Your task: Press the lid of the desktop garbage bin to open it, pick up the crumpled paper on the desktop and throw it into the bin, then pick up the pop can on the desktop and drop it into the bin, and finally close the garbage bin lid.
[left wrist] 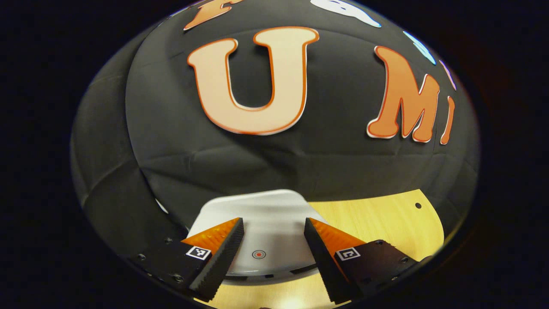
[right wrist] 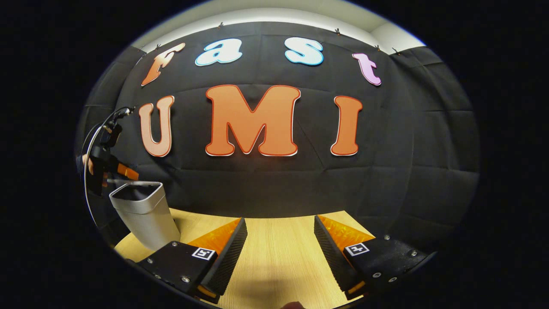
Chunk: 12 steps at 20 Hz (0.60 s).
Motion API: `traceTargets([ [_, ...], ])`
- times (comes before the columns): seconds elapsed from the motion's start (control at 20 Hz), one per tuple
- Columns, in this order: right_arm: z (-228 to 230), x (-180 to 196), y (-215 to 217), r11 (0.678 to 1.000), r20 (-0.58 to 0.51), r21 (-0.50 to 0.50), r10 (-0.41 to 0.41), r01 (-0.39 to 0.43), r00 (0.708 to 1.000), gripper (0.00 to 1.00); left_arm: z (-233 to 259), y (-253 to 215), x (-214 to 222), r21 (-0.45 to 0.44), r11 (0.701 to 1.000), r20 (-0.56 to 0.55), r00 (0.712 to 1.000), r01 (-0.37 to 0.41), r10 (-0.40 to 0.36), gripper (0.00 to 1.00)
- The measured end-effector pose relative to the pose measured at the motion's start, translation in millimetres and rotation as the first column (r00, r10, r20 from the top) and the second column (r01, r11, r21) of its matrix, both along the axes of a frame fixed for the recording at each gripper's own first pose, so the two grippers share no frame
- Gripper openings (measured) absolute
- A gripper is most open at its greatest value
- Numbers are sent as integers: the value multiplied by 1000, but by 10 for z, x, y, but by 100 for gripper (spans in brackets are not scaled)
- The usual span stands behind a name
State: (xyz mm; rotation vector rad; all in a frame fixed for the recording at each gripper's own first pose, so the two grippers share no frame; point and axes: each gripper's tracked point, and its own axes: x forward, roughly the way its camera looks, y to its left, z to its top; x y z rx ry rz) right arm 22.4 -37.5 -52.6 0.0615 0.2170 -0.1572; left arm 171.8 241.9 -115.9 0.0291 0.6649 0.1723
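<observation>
White bin lid [left wrist: 261, 223] looks shut under spread left tool [left wrist: 273, 240]; right tool [right wrist: 279, 244] spread, empty over bench [right wrist: 274, 257]. Paper/can not seen—prob. near done.

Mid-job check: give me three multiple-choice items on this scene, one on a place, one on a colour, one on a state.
1. In the right gripper view, the bin stands: A) left on the table B) centre C) right.
2. The bin lid is: A) green B) white C) blue.
3. The right gripper is: A) shut on a can B) shut on paper C) open.
A, it sits at the left edge; B, white beneath the left gripper; C, fingers apart, nothing between them.
</observation>
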Motion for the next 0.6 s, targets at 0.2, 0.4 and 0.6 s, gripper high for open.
traceTargets([
  [0.2,-20,-4,-52,1000,0,-24,12,-12,1000,94,-222,-35,-155,-10,1000,-13,1000,-20,20,94],
  [0.4,-65,3,-102,1000,-8,-11,19,-19,1000,94,-255,0,-225,21,999,-13,999,-38,38,93],
  [0.6,-101,-9,-124,1000,-9,0,31,-31,999,94,-237,7,-194,23,998,30,998,-62,61,93],
])
